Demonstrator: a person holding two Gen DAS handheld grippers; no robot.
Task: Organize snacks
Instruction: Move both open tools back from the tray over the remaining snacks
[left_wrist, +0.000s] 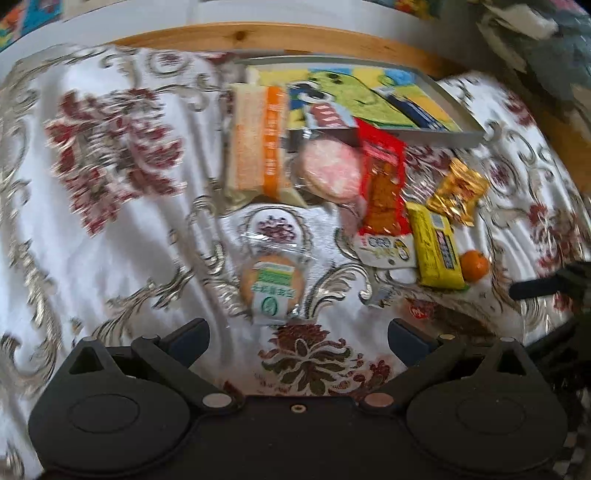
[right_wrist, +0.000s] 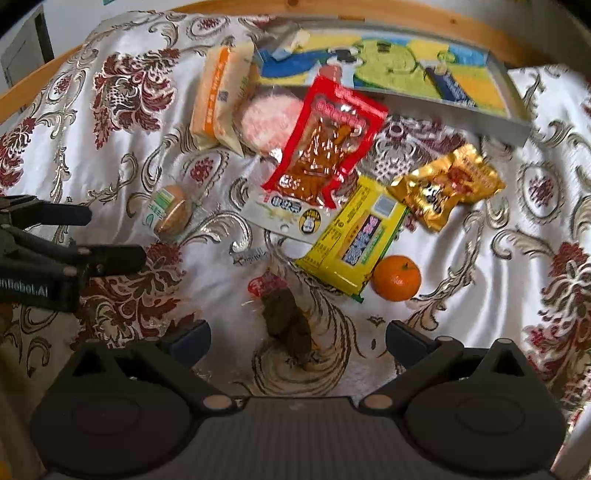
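Left hand-held gripper (left_wrist: 298, 334) spread wide, empty, just short of a round green-labelled cracker pack (left_wrist: 272, 286). Right hand-held gripper (right_wrist: 298, 334) likewise wide, over a dark snack in clear wrap (right_wrist: 286, 321). Beyond: one tangerine (right_wrist: 396, 277), one yellow bar (right_wrist: 355, 234), one gold packet (right_wrist: 447, 184), one red pouch (right_wrist: 327, 142), one pink cracker (right_wrist: 269, 120), one orange-banded sandwich pack (right_wrist: 218, 98). One shallow tray (right_wrist: 515, 127) at the far side. All on a floral cloth (right_wrist: 480, 332) with a wooden edge.

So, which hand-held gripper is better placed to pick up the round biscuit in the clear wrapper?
The left hand-held gripper, probably. It is open, and the round biscuit lies straight ahead, just beyond its fingertips. The right hand-held gripper, also open, faces a dark brown snack, with the biscuit far to its left.
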